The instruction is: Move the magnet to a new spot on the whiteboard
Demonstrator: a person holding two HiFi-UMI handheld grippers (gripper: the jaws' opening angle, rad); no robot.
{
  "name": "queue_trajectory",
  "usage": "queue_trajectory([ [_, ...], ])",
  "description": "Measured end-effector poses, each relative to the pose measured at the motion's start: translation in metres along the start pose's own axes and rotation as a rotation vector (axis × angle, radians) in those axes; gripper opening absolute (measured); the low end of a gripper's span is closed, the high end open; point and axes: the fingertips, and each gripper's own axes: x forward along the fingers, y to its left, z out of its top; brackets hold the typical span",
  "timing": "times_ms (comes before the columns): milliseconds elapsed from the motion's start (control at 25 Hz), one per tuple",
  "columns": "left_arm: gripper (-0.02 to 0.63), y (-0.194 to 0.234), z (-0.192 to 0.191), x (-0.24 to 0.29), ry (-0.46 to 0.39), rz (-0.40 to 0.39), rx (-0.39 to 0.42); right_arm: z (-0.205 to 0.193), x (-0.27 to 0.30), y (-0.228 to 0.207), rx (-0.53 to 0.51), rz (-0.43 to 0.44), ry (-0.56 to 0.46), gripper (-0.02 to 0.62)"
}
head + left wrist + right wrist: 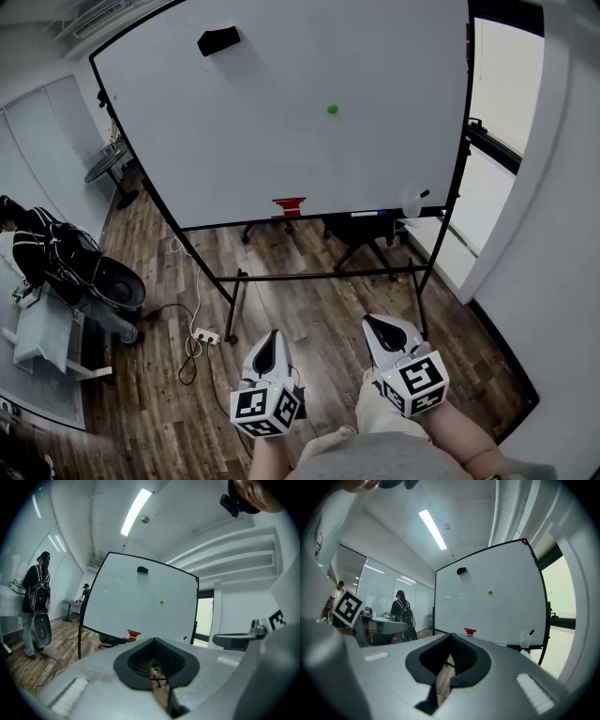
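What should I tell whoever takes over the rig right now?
Left gripper: fingers shut, empty, held low over the floor.
Right gripper: fingers shut, empty, beside the left one.
Green magnet: on the whiteboard, right of centre, well ahead of both grippers.
Done: nothing; the magnet is untouched.
Left to do: step up to the board, grip the magnet, set it on a new spot.
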Motion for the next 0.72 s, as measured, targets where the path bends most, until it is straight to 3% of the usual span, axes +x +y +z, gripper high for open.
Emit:
queue_trajectory([
  [720,0.005,-0.023,-0.006,0.019,0.011,-0.045,-0.008,0.001,-0.002,-0.020,-0.001,-0.024,-0.008,0.000],
])
